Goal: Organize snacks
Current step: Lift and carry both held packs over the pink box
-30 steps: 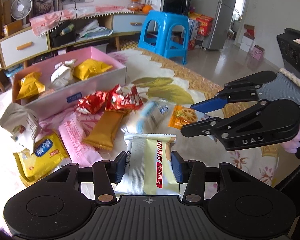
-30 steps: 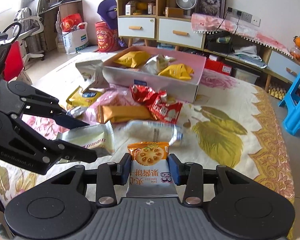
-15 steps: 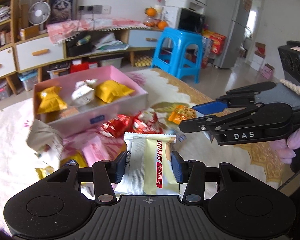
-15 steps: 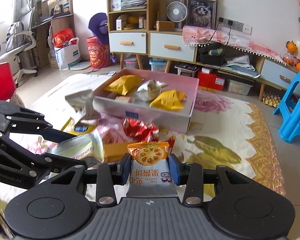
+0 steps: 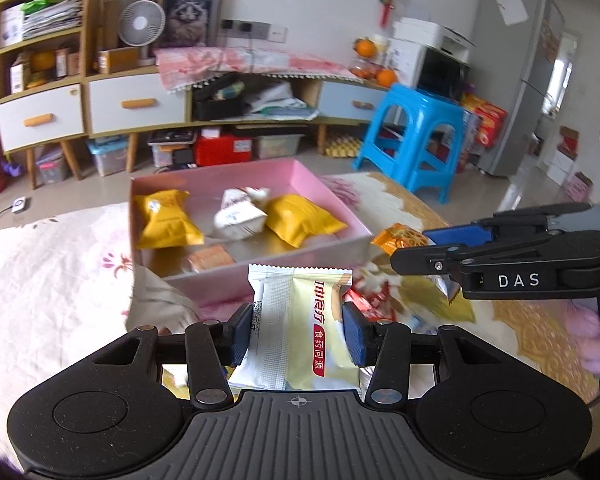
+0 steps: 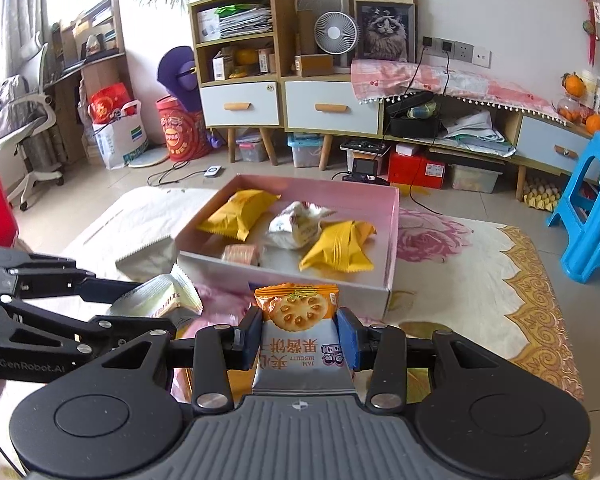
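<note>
My left gripper (image 5: pixel 298 330) is shut on a pale yellow-and-white snack packet (image 5: pixel 300 328) and holds it above the near wall of the pink box (image 5: pixel 324 188). My right gripper (image 6: pixel 299 338) is shut on an orange jam biscuit packet (image 6: pixel 296 320), just in front of the pink box (image 6: pixel 394 232). The box holds two yellow packets (image 6: pixel 238 214), a white crumpled packet (image 6: pixel 296 226) and a small orange biscuit pack (image 6: pixel 240 254). Each gripper shows in the other's view: the right one (image 5: pixel 424 246) and the left one (image 6: pixel 156 312).
Red snack packets (image 5: pixel 364 300) lie on the floral cloth (image 5: pixel 40 280) below the grippers. A white paper bag (image 6: pixel 148 220) lies left of the box. A blue stool (image 5: pixel 416 140) stands beyond the table's right side. Cabinets (image 6: pixel 284 104) line the far wall.
Both grippers have risen and moved towards the pink box with their packets held. The box now looks larger and nearer; the loose snacks on the cloth have dropped under the grippers.
</note>
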Demonstrator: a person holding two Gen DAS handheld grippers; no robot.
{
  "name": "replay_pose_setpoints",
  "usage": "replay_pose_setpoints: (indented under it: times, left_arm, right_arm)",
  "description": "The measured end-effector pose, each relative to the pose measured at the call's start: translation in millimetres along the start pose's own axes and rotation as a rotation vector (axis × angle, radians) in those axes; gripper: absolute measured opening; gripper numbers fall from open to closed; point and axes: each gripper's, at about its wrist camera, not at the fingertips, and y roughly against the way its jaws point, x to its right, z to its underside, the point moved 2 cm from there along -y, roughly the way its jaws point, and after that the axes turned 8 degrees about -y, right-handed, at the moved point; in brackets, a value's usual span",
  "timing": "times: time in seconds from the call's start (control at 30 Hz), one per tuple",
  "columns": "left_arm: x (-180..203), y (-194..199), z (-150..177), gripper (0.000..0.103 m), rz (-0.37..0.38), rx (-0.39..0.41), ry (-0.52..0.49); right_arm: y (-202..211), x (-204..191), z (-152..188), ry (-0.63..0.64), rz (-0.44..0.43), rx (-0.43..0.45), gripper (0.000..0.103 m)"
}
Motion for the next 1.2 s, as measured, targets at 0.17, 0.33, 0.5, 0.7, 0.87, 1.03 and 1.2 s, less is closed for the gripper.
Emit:
replay_pose_setpoints:
  times: [0.17,0.33,0.5,0.7,0.87,1.03,1.2]
  left_arm:
    - [-14.0,-5.0,-8.3,0.044,-0.036,0.017,0.039]
    - [-29.5,-13.9,-15.9,0.044,-0.077,0.032,0.085]
    - [-39.3,-31.1,-21.6,0.044,-0.105,0.033,0.133]
    - [-49.7,-48.9,-28.6,0.044,-0.141,0.028,0.125]
    - [-60.4,-66.4,-31.8,0.044,-0.142,-0.033,0.109]
    - [-68.9,-80.3,-26.9,0.044,-0.159,-0.07,0.106]
    - [-75.5,-89.5,-27.0,0.044,-0.175,-0.08,0.106]
  right_arm:
    - [-13.5,-0.3,-13.7,-0.059,0.002,0.005,0.031]
    - [-26.2,2.4,-25.7,-0.122,0.01,0.017,0.031]
    - [-43.4,4.2,-36.0,-0.188,0.001,0.013,0.031]
    - [-70.5,13.1,-42.5,-0.323,-0.039,-0.004,0.031]
    - [-88.3,12.2,-40.0,-0.383,-0.074,-0.039,0.031]
    - [-97.6,11.7,-41.0,-0.39,-0.079,-0.051,0.031]
    - [-113.7,15.8,-40.3,-0.394,-0.056,-0.079,0.031]
